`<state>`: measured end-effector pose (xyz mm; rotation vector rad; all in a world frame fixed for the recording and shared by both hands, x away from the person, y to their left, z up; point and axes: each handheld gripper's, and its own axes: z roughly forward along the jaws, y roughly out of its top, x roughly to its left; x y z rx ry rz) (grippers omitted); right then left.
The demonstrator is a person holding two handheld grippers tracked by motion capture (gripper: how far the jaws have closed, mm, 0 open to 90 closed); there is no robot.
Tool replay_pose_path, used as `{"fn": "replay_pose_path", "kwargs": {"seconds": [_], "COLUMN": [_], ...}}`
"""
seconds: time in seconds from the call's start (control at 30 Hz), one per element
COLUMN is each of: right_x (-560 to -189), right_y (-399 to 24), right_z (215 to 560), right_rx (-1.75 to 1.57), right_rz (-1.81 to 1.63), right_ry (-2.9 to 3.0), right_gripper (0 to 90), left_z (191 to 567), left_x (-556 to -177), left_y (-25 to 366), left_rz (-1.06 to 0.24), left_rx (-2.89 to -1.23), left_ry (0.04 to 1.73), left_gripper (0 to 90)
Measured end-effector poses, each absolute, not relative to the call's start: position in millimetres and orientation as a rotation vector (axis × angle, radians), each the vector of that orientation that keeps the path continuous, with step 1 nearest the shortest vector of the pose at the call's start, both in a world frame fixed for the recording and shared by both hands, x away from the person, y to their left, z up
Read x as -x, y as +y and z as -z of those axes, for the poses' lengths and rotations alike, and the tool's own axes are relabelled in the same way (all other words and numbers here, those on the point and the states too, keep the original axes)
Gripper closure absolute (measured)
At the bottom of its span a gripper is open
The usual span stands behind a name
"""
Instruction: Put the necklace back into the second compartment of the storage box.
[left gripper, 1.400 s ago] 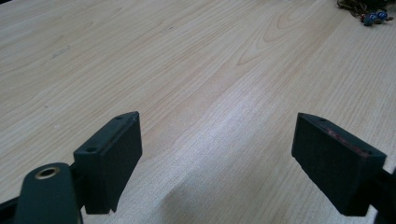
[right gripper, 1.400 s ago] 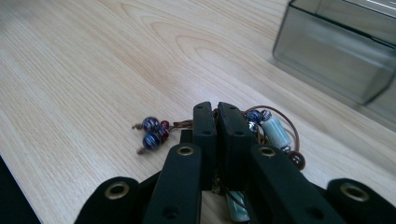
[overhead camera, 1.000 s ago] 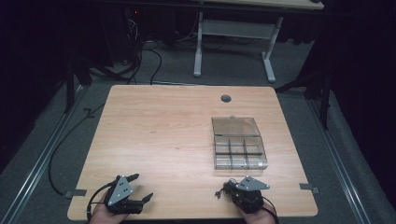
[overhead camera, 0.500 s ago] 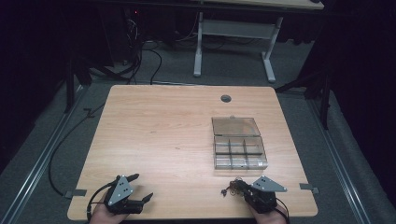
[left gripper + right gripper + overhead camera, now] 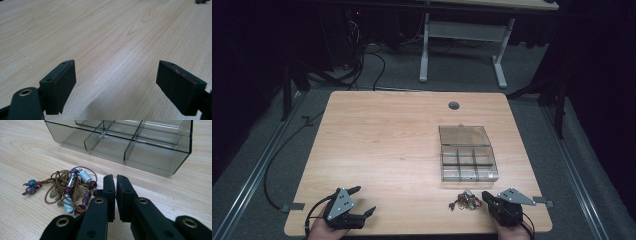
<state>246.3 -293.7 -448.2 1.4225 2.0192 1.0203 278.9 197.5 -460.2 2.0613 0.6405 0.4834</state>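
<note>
Beaded cord necklace (image 5: 67, 190) lies bunched on the table (image 5: 382, 145), just before the clear compartment box (image 5: 468, 159). It looks light, limp and tangle-prone, best pinched at the cord bundle; heaped so, no long axis can be told. Left gripper (image 5: 116, 80) stands wide apart over bare wood; right gripper (image 5: 115, 182), touching the beads, is closed and empty.

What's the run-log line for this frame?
left gripper: open, near table edge | right gripper: shut, empty, beside beaded necklace | organizer box: lid open, compartments look empty
</note>
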Motion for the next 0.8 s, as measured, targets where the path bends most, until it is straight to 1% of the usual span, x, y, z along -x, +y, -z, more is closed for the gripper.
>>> {"fn": "replay_pose_path", "kwargs": {"seconds": [0.2,0.4,0.57,0.7,0.73,0.8], "right_x": [-247.1,-248.5,-252.3,-253.0,-254.5,-255.4], "right_y": [-293.3,-293.2,-288.5,-286.0,-286.2,-286.9], "right_z": [448.7,451.3,446.4,443.1,439.5,438.4], "right_rx": [-1.43,-1.442,-1.469,-1.481,-1.507,-1.516], "right_rz": [-1.013,-1.005,-0.944,-0.89,-0.861,-0.848], "right_ry": [2.015,2.015,2.032,2.068,2.086,2.091], "right_gripper": [86.1,83.0,77.4,75.3,73.2,71.9], "left_z": [460.3,460.1,460.0,460.0,460.0,460.0], "left_x": [-278.7,-278.8,-278.1,-277.8,-277.7,-277.7], "left_y": [197.4,198.0,198.3,198.6,198.7,198.7], "left_rz": [-0.487,-0.48,-0.481,-0.478,-0.477,-0.475], "left_rx": [-2.058,-2.056,-2.053,-2.05,-2.048,-2.05], "left_ry": [0.64,0.64,0.632,0.627,0.625,0.621], "left_gripper": [16.5,16.4,16.3,16.2,16.2,16.1]}}
